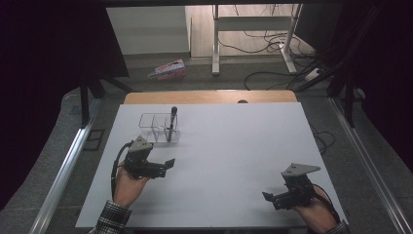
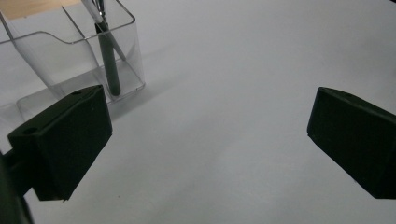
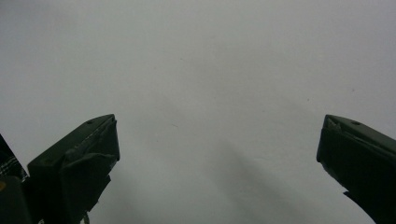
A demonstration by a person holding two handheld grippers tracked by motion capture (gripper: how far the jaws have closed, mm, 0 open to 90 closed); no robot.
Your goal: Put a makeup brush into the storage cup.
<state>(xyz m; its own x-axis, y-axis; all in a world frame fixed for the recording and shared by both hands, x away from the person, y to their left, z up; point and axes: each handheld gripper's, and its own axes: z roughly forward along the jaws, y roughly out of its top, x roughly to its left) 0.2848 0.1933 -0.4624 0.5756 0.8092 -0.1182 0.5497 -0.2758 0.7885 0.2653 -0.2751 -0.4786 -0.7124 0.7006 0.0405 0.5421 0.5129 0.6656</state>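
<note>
The left claw (image 1: pixel 168 163) hovers spread and empty near the clear organizer (image 1: pixel 158 127) holding a dark pen (image 1: pixel 172 124); the right claw (image 1: pixel 269 197) rests spread on the white worktop (image 1: pixel 229 156).

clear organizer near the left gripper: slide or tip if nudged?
Probably slides: the clear organizer looks like thin, light plastic on a smooth white table. The tall pen leaning in one end compartment could make it tip that way. The left gripper is open, apart from it.
</note>
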